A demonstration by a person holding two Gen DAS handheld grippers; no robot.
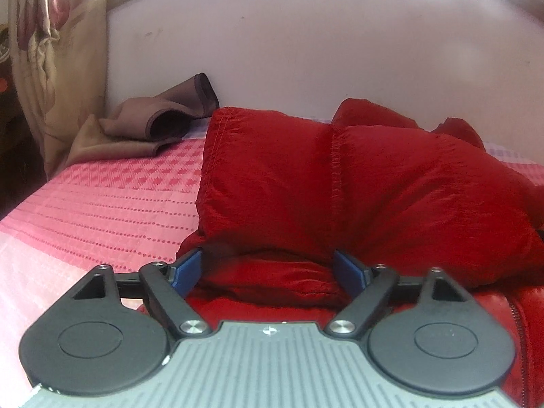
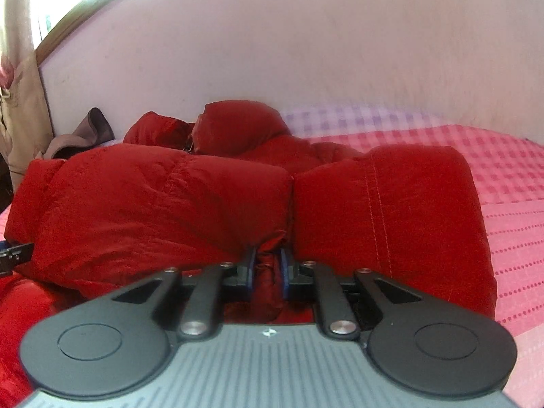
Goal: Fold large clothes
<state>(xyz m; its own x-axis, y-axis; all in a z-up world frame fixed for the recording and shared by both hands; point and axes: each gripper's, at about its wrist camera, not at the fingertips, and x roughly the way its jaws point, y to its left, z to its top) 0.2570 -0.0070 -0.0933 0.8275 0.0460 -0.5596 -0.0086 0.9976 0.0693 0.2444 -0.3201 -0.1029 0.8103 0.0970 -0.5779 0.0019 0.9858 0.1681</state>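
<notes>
The right claw was clamped on a bunched fold of the red jacket, at its near edge. The left claw stood spread wide, a jacket fold between its blue pads but not pinched. The jacket lay heaped on the pink bed. Beyond the jacket, a brown blanket rested against the wall.

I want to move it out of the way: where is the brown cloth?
The brown cloth lies at the far left of the pink bedspread, against the wall, between the curtain and the red jacket.
</notes>
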